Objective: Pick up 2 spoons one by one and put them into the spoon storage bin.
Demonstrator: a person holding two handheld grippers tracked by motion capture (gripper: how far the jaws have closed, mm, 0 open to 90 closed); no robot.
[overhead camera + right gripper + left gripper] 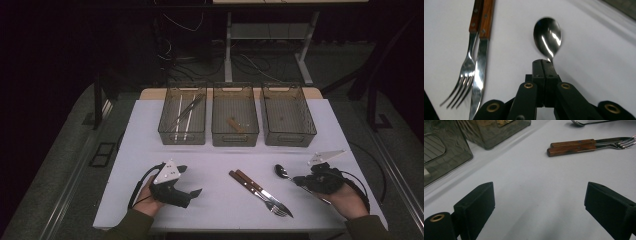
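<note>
A steel spoon [282, 172] lies on the white table [215, 160] at the right, its bowl toward the bins. My right gripper [298, 180] sits low over the spoon's neck. In the right gripper view the jaws of the right gripper [545, 63] are pressed together on the neck, and the spoon bowl [547, 37] sticks out just past their tips. A wood-handled fork [465, 75] and knife [480, 62] lie side by side to the left of the spoon. My left gripper [191, 180] rests at the front left, open; nothing is between the jaws of this left gripper [539, 205].
Three smoky clear bins stand in a row at the back. The left bin [182, 131] holds long thin utensils, the middle bin [235, 134] a small brown piece, and the right bin [289, 131] looks bare. The fork and knife pair [260, 192] lies between my hands.
</note>
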